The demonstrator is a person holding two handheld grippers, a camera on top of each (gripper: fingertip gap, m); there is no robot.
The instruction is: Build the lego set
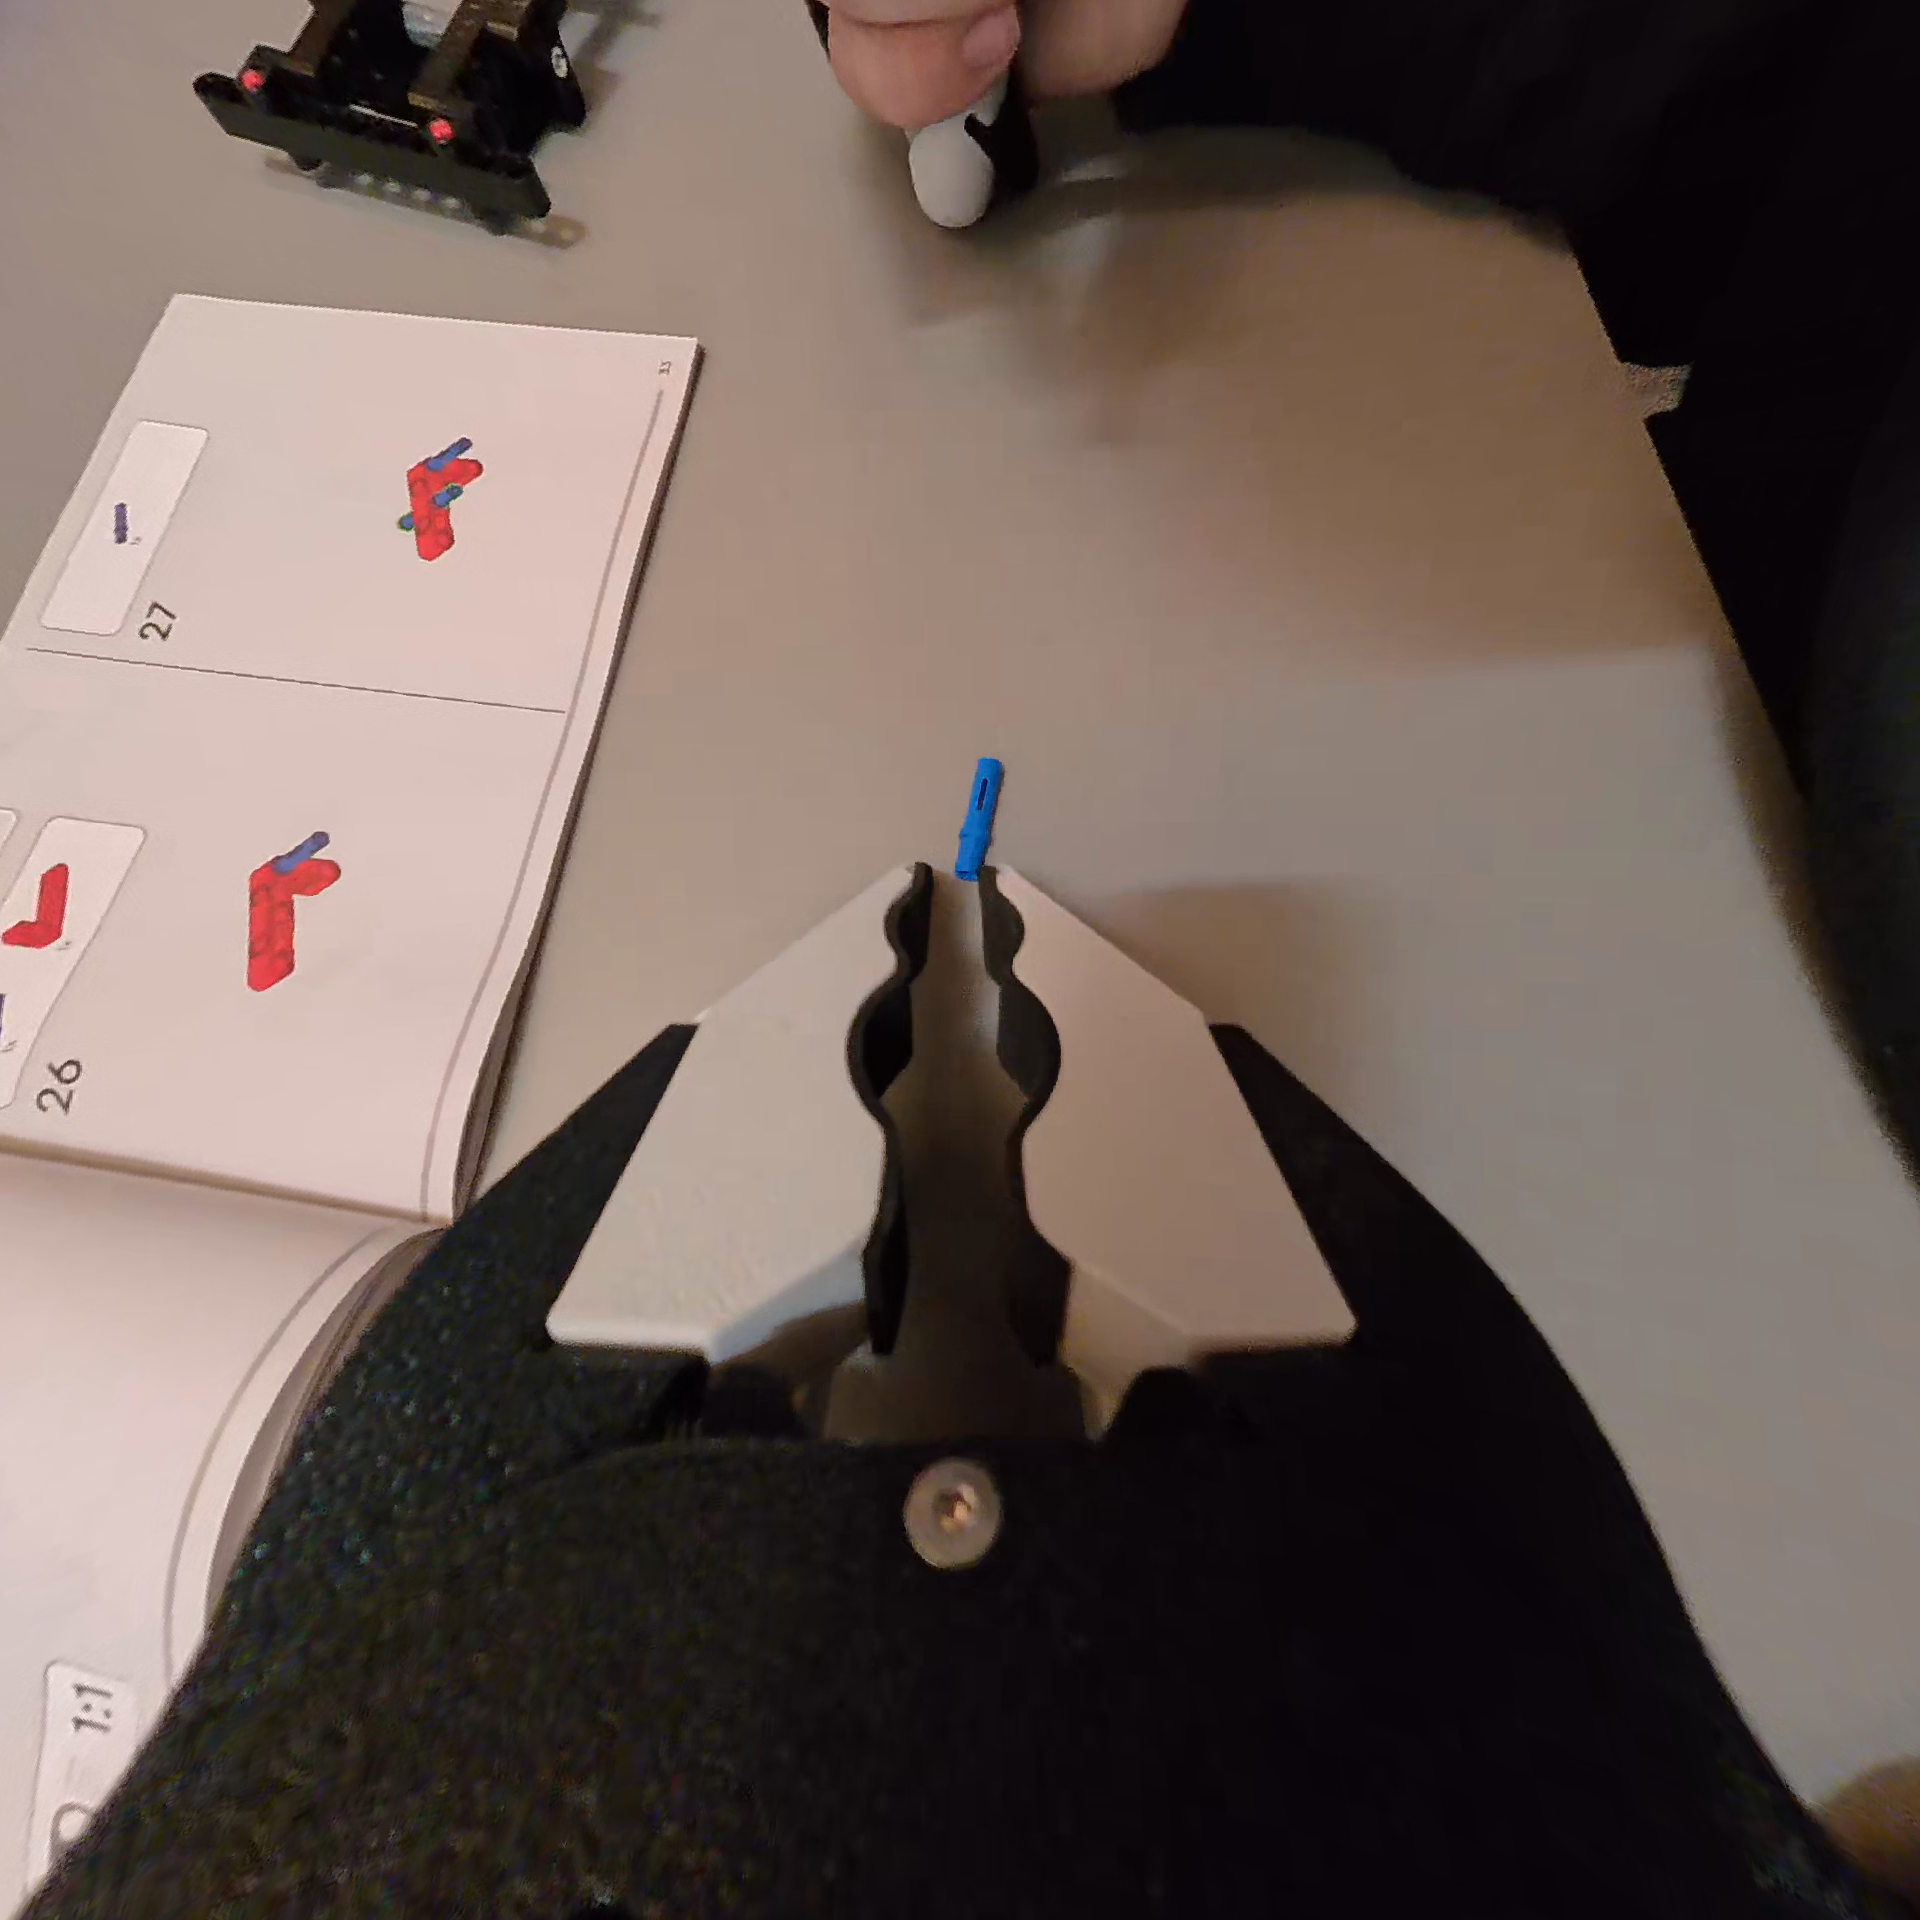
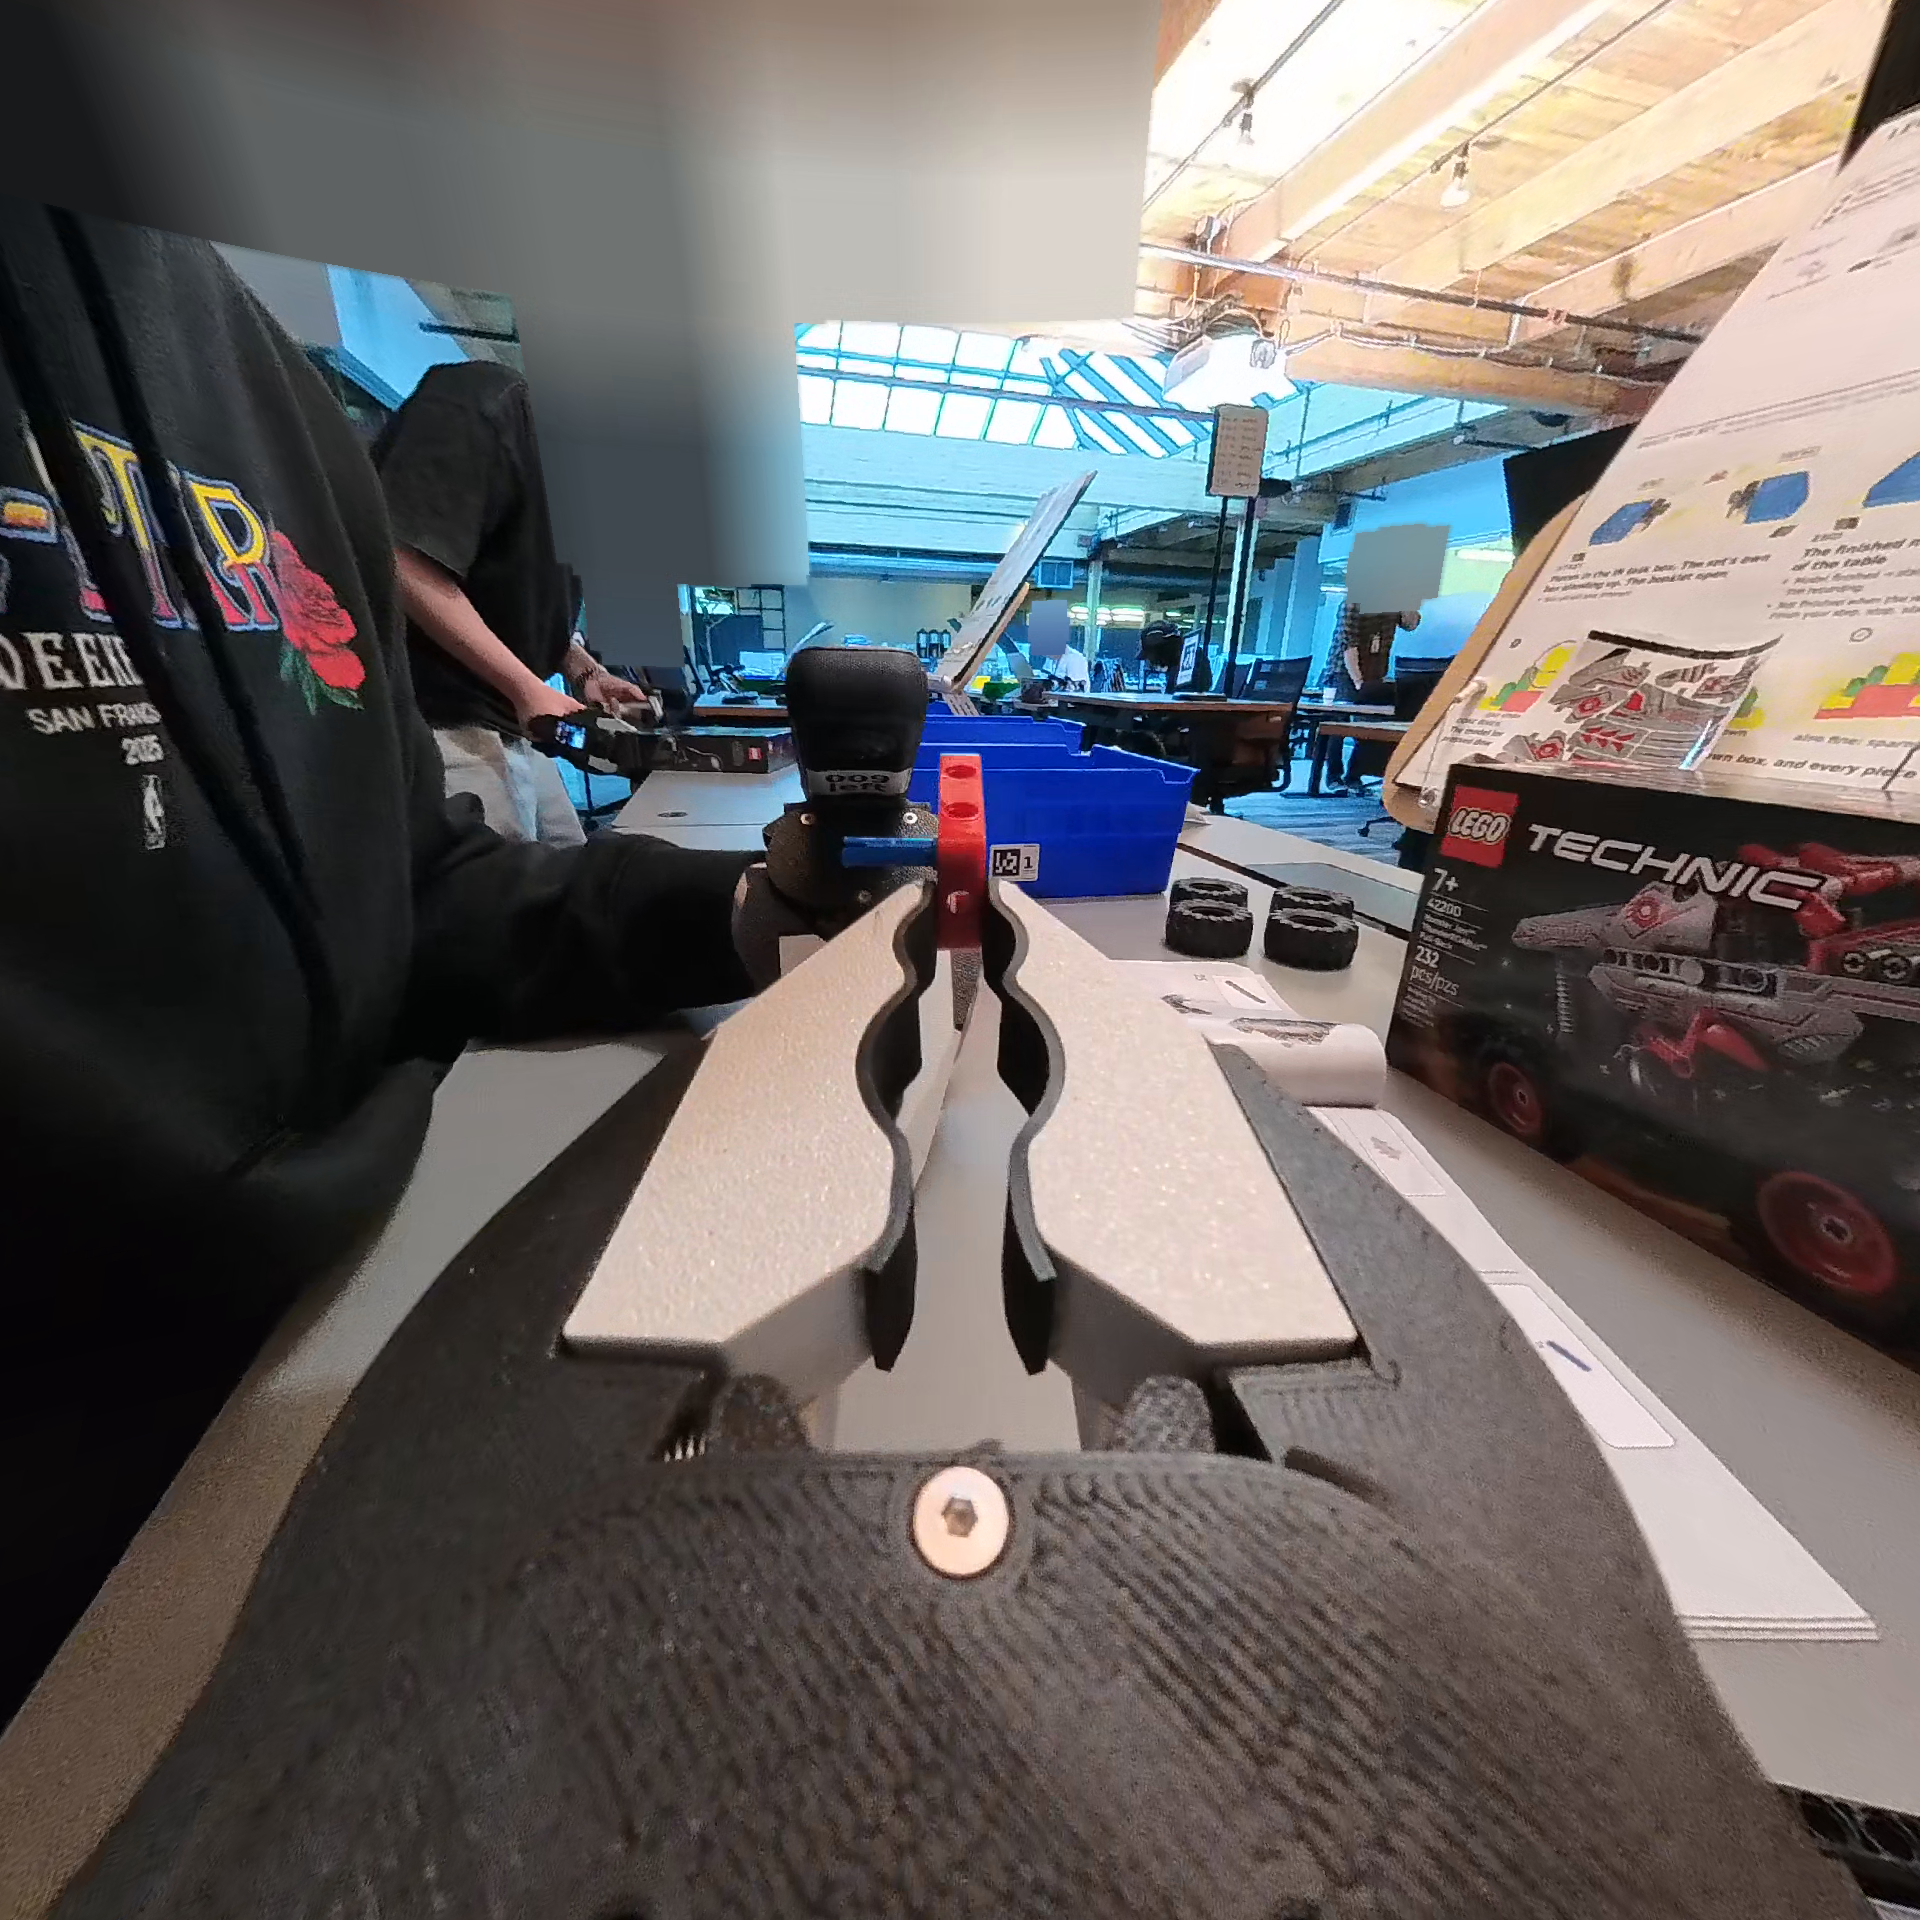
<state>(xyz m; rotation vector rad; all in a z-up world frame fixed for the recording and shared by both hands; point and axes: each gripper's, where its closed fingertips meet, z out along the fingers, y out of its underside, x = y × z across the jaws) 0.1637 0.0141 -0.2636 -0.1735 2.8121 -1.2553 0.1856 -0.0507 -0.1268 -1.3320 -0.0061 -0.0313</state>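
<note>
In the left wrist view my left gripper (image 1: 953, 873) is shut on the lower end of a small blue pin (image 1: 978, 814), which sticks out past the fingertips above the grey table (image 1: 1195, 623). In the right wrist view my right gripper (image 2: 954, 914) is shut on the lower end of a red angled beam (image 2: 960, 831) and holds it upright. A second blue pin (image 2: 885, 850) sticks out of the beam to the left. The other hand-held gripper (image 2: 847, 800) is just behind the beam.
An open instruction booklet (image 1: 312, 727) lies left of my left gripper, and a black part-built model (image 1: 384, 114) stands beyond it. In the right wrist view, a set box (image 2: 1662, 987), black tyres (image 2: 1257, 920) and a blue bin (image 2: 1070, 821) are ahead and to the right. A person in a dark hoodie (image 2: 187, 727) is on the left. Left tips to right tips: about 15 cm.
</note>
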